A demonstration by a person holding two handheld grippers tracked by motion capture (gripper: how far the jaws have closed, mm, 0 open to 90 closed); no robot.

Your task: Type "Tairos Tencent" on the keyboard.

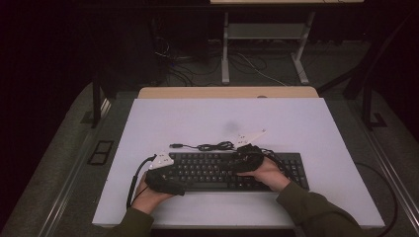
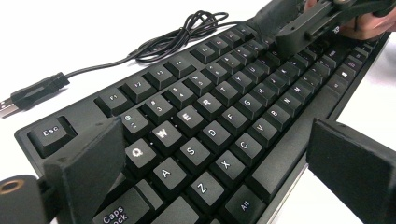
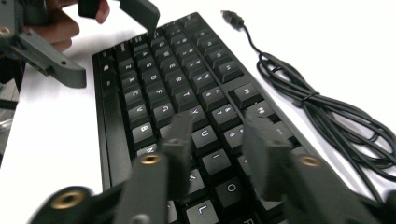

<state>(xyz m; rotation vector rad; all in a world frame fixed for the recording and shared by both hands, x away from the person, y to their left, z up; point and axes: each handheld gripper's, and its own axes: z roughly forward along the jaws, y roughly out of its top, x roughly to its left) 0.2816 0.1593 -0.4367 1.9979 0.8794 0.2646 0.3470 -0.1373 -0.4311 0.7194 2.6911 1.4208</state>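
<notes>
We hover both released grippers over the keyboard [image 1: 232, 170]: left gripper [image 2: 210, 154] at 9 o'clock, right gripper [image 3: 217, 140] at 3 o'clock. Next, we judge, each must clench an edge.

Dark room, grey carpet [image 1: 59, 163], metal-legged desk [image 1: 264, 32] behind.

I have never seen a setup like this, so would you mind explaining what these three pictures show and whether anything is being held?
A person holds a hand-held two-jaw tool in each hand. The high view looks down on the white table; the other two come from cameras riding on the tools. A black keyboard lies there, its cable bundled behind it, unplugged. The left gripper has its jaws wide apart over the keyboard's left end. The right gripper hovers over the middle keys, jaws partly apart. Neither holds anything.
</notes>
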